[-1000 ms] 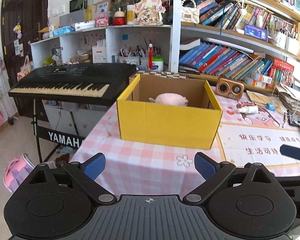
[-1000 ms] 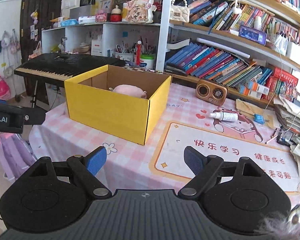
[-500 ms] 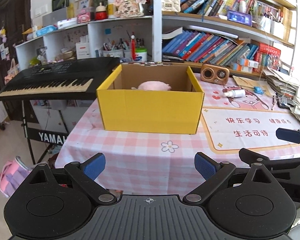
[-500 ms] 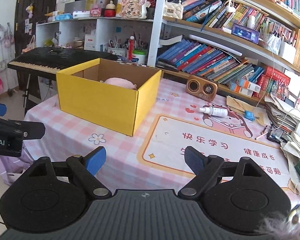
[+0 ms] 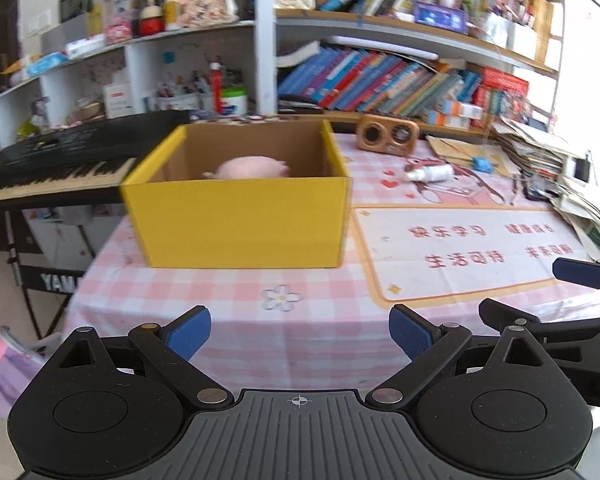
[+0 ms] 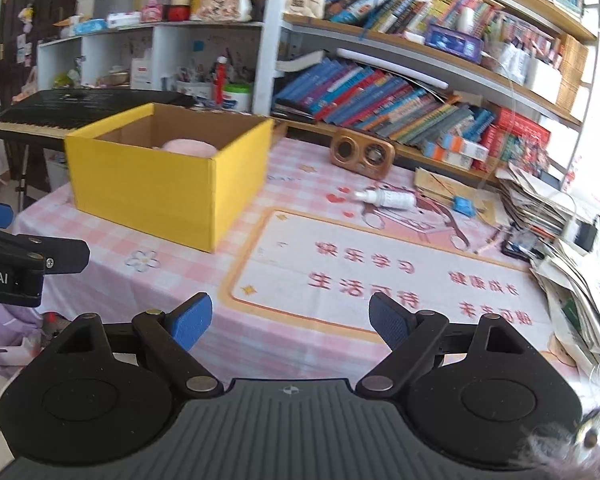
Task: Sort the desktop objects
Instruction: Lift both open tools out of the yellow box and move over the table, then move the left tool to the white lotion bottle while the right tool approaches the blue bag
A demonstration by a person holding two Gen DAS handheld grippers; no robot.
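Faintly, keyboard stand (image 5: 58, 281) reads "YAM"; left gripper (image 6: 4, 278) "ot.AI".

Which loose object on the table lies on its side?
The white spray bottle, lying flat; the wooden radio stands upright, and the blue clip is smaller.

Yellow box (image 5: 240, 220), pink-checked tablecloth (image 5: 204, 288)

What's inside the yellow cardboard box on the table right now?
A pink plush toy lies inside the yellow box. Only its top shows above the front wall; the box floor and anything lower are hidden.
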